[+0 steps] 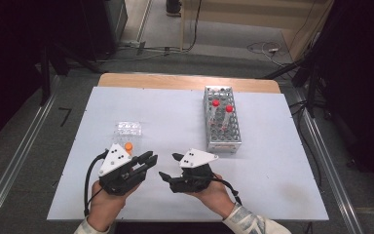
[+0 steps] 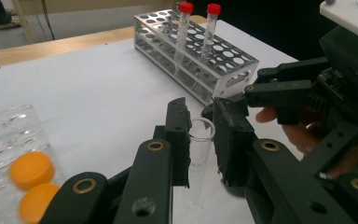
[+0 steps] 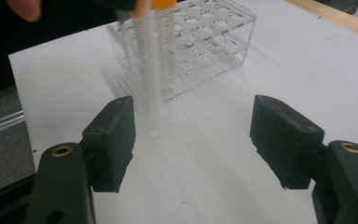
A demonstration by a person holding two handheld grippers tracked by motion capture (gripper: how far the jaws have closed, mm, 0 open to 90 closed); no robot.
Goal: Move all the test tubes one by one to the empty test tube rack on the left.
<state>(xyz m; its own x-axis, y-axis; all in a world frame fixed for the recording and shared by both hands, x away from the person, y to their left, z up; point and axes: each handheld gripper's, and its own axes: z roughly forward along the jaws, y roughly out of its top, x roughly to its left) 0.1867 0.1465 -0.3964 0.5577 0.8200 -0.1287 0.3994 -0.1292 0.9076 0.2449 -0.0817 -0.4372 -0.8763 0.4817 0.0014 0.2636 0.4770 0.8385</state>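
My left gripper [image 1: 151, 158] [image 2: 200, 109] is shut on a clear, uncapped tube [image 2: 200, 140], which stands upright between its pads near the table's front. My right gripper [image 1: 168, 165] [image 3: 193, 107] faces it from the right, open, with nothing between its jaws; in the left gripper view the right gripper [image 2: 256, 81] sits just beyond the tube's rim. A small clear rack [image 1: 127, 129] [image 2: 4, 130] [image 3: 205, 37] holds orange-capped tubes [image 1: 128, 146] [image 2: 30, 169] [image 3: 163, 28]. A metal rack [image 1: 222, 145] [image 2: 191, 84] at the right carries two red-capped tubes [image 1: 215, 103] [image 2: 185, 8].
A white sheet [image 1: 175, 112] covers the table, with a wooden strip [image 1: 185, 81] along the far edge. Bare sheet lies between the two racks and to the right of the metal rack. Black stands and cables surround the table on the floor.
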